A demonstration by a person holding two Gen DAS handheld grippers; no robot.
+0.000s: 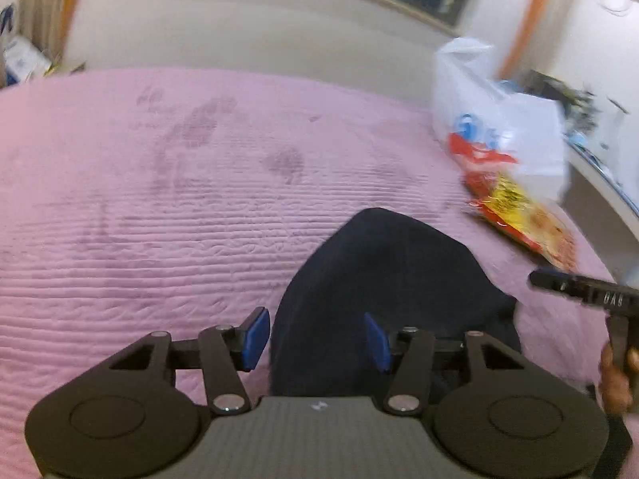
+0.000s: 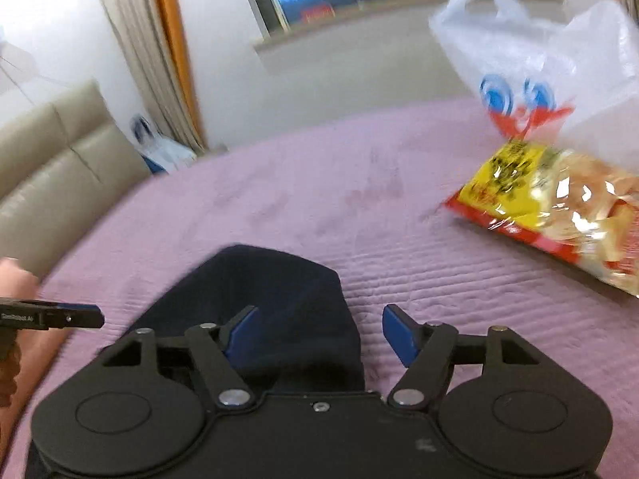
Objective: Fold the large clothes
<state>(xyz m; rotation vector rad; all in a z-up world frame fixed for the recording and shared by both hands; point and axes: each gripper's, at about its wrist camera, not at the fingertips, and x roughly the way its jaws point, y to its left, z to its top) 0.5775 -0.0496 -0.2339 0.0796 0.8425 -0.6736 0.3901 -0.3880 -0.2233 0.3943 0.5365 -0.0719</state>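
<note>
A dark navy garment (image 1: 383, 279) lies bunched on the pink quilted bed cover (image 1: 159, 207). My left gripper (image 1: 317, 337) is open above the garment's left edge, its blue pads apart with nothing between them. The right gripper shows at the right edge of the left wrist view (image 1: 579, 289). In the right wrist view the garment (image 2: 279, 303) lies under and ahead of my right gripper (image 2: 319, 333), which is open and empty over the garment's right edge. The left gripper (image 2: 60, 315) shows at the left there.
A white plastic bag (image 1: 495, 119) and a red and yellow snack packet (image 1: 519, 215) lie at the right of the bed, also in the right wrist view (image 2: 559, 207). A beige padded headboard (image 2: 48, 175) stands left. A wall and window run behind the bed.
</note>
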